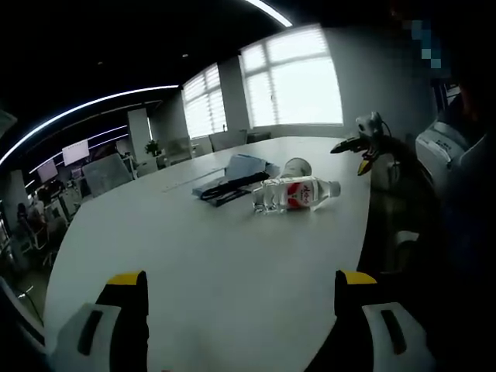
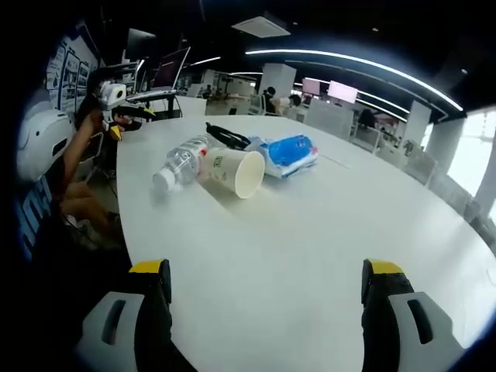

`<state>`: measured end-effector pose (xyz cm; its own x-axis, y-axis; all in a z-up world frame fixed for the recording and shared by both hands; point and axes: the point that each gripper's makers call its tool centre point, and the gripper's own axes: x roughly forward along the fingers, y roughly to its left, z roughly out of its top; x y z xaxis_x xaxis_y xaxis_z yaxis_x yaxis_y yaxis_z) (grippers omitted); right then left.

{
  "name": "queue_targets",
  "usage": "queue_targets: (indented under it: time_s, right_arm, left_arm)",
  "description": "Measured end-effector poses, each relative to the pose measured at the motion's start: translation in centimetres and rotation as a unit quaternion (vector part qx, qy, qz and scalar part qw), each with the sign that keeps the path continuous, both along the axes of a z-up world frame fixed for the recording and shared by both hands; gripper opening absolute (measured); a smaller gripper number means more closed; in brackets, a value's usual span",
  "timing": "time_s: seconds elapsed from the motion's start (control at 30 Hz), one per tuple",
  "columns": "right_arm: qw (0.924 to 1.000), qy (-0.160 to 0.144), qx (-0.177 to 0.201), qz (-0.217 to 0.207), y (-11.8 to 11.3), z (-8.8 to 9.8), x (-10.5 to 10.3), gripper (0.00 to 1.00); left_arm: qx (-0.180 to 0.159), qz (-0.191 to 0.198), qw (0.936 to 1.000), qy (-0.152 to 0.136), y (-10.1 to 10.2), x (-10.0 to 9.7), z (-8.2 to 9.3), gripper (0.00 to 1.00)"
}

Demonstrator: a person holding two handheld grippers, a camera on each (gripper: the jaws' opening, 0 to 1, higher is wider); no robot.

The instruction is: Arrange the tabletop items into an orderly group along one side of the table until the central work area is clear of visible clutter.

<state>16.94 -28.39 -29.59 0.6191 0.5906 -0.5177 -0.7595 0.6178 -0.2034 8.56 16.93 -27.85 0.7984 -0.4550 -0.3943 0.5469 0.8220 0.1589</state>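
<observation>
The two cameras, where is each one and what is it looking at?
Left gripper view: rides on the left tongs, looking across the table toward the windows; its open yellow-tipped jaws show below.
Right gripper view: rides on the right tongs, looking across the table toward the office; its open jaws show below.
Both see the bottle, cup and blue packet.

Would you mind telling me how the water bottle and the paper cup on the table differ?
The water bottle is clear plastic with a white cap at its end; the paper cup is opaque, pale, and open-mouthed. The bottle carries a red and white label in the left gripper view; the cup shows small green print. The bottle is longer and slimmer, the cup shorter and wider. Both lie on their sides, side by side on the white table.
</observation>
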Motion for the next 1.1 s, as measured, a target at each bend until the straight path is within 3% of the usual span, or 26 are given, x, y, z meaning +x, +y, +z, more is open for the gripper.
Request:
queue_targets:
  time_s: [1.1]
  right_arm:
    - [0.9999, -0.010, 0.006, 0.001, 1.3, 0.3, -0.3, 1.00]
  left_arm:
    - [0.001, -0.001, 1.0000, -0.001, 0.0, -0.2, -0.2, 1.00]
